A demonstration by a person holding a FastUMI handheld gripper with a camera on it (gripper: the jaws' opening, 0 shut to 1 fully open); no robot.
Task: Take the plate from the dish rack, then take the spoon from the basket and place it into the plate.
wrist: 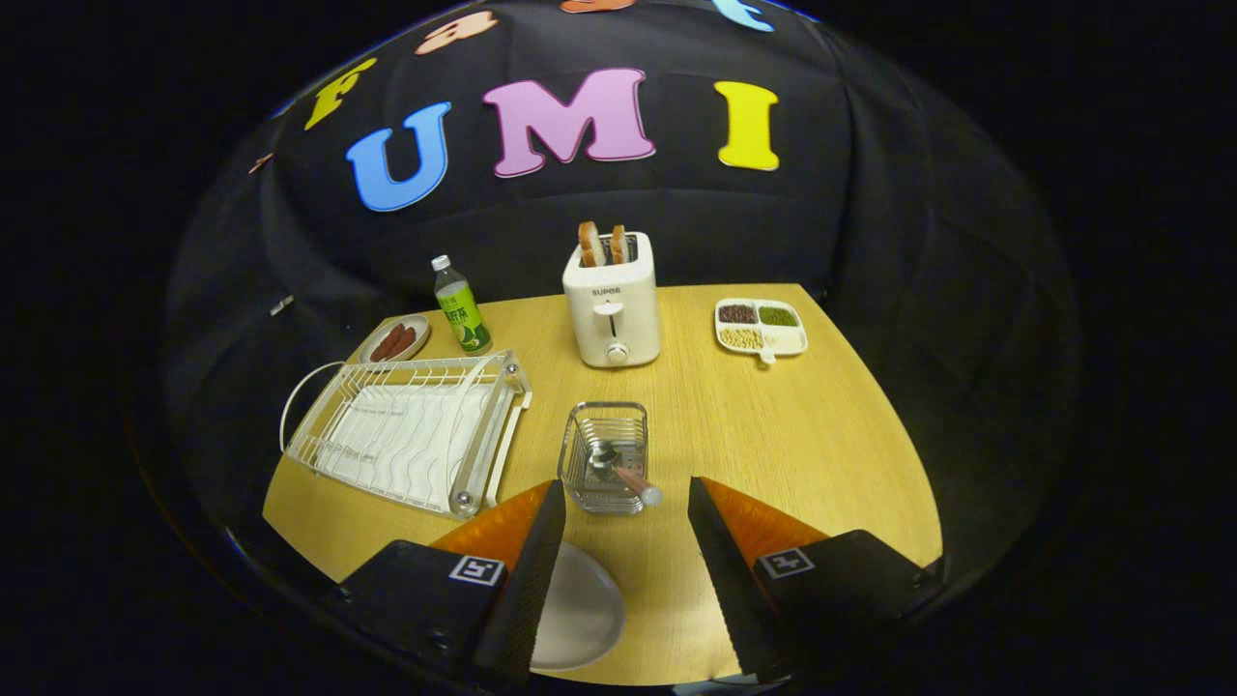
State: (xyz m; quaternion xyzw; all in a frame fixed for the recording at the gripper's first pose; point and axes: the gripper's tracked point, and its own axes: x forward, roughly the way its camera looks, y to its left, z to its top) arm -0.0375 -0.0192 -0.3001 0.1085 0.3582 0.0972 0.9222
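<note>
1. The gripper (618,503) hangs above the table (792,435), its fingers spread wide and gripping nothing.
2. The plate (577,609) lies flat on the table between the fingers, partly hidden by the left one.
3. The basket (604,454) stands just ahead of the fingers at 12 o'clock; the spoon (623,472) leans in it, handle poking out toward the gripper.
4. The rack (411,430) sits at 10 o'clock from the basket, no dishes in it.
5. A toaster (612,300) stands beyond the basket at 12 o'clock.

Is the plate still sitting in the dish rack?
No, the plate lies flat on the table between the open gripper fingers, apart from the dish rack.
</note>
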